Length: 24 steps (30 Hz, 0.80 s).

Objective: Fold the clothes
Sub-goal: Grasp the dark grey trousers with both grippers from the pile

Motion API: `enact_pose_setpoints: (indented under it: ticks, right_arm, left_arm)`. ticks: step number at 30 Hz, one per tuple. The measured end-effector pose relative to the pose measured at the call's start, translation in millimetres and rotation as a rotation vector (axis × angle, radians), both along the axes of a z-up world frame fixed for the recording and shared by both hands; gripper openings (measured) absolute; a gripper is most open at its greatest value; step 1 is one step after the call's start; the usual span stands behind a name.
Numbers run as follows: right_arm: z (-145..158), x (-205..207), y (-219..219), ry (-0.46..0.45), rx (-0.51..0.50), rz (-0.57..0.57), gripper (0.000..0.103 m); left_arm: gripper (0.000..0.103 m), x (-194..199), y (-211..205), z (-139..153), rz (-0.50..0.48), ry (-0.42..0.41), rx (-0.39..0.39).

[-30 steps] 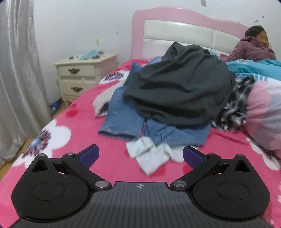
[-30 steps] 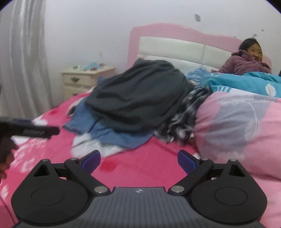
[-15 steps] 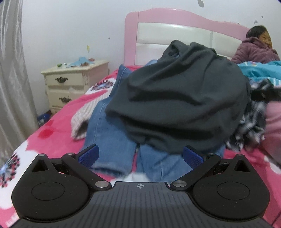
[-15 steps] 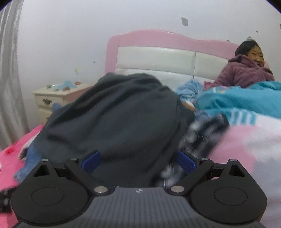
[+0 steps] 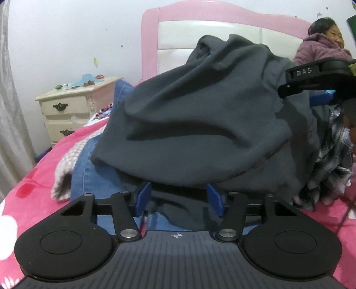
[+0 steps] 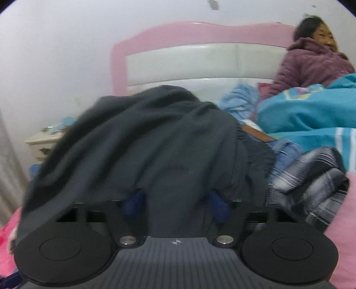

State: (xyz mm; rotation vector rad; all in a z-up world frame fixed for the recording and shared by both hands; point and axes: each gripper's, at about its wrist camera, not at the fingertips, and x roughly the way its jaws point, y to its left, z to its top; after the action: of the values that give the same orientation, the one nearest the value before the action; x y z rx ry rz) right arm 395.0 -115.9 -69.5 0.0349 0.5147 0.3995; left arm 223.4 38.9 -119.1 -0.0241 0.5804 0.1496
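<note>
A dark grey garment [image 5: 200, 115] tops a pile of clothes on the bed. My left gripper [image 5: 178, 200] is at its lower hem. Its jaws are closing, with a flap of the grey cloth between the blue pads [image 5: 142, 200] and small gaps still showing. My right gripper [image 6: 175, 204] is pushed into the same grey garment [image 6: 144, 137] from the right. Its jaws are closing too, around a bunched fold that partly hides the pads [image 6: 219, 206]. The right gripper's black body [image 5: 311, 75] shows at the right edge of the left wrist view.
Blue jeans [image 5: 93, 177], a pink checked garment [image 5: 64, 177] and a plaid shirt [image 6: 311, 184] lie under the grey one. A cream nightstand [image 5: 73, 106] stands left of the pink headboard [image 5: 200, 13]. A person in a purple jacket [image 6: 311, 64] sits under a teal quilt [image 6: 307, 115].
Both grippers moved forward into the pile, and their jaws narrowed from wide open around the grey cloth. The white garment near the left gripper has dropped out of view.
</note>
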Motion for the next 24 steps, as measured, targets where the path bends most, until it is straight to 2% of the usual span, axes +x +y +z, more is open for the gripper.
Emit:
enact_pose_setpoints:
  ticks: [1, 2, 3, 4, 11, 12, 15, 19, 21, 23, 24]
  right_arm:
    - [2.5, -4.5, 1.7, -0.012, -0.011, 0.012, 0.036]
    - [5.0, -8.9, 3.1, -0.024, -0.022, 0.024, 0.015]
    - [7.0, -10.8, 0.5, -0.022, -0.013, 0.029, 0.008]
    - [9.0, -12.6, -2.0, -0.021, -0.005, 0.034, 0.005]
    - [32.1, -35.8, -26.4, -0.032, 0.083, 0.118, 0.003]
    - [35.5, -42.2, -29.4, -0.037, 0.091, 0.144, 0.003]
    - [44.3, -64.3, -36.6, -0.036, 0.118, 0.230, 0.003]
    - [48.9, -101.8, -43.7, -0.014, 0.136, 0.341, 0.003]
    - [49.5, -119.0, -47.0, 0.005, 0.154, 0.376, 0.003]
    - [53.1, -135.5, -54.1, 0.026, 0.195, 0.412, 0.003]
    - [55.4, -143.5, -57.9, 0.032, 0.214, 0.427, 0.003]
  left_arm:
    - [0.057, 0.3, 0.2, 0.0, 0.002, 0.003, -0.011]
    - [0.057, -0.5, -0.1, -0.1, 0.002, 0.004, -0.025]
    - [0.057, -1.5, -0.6, -0.3, 0.000, 0.005, -0.039]
    - [0.057, -3.1, -2.4, -0.2, -0.004, 0.005, -0.042]
    - [0.057, -17.6, -20.5, 11.9, -0.075, -0.028, -0.062]
    - [0.060, -21.6, -22.2, 15.2, -0.095, -0.039, -0.074]
    - [0.080, -31.2, -28.4, 25.4, -0.165, -0.069, -0.109]
    - [0.082, -43.1, -36.8, 39.5, -0.268, -0.094, -0.162]
    - [0.081, -50.8, -42.9, 45.5, -0.304, -0.115, -0.152]
    - [0.072, -59.0, -48.9, 48.9, -0.348, -0.111, -0.119]
    - [0.061, -62.8, -51.4, 50.0, -0.374, -0.102, -0.108]
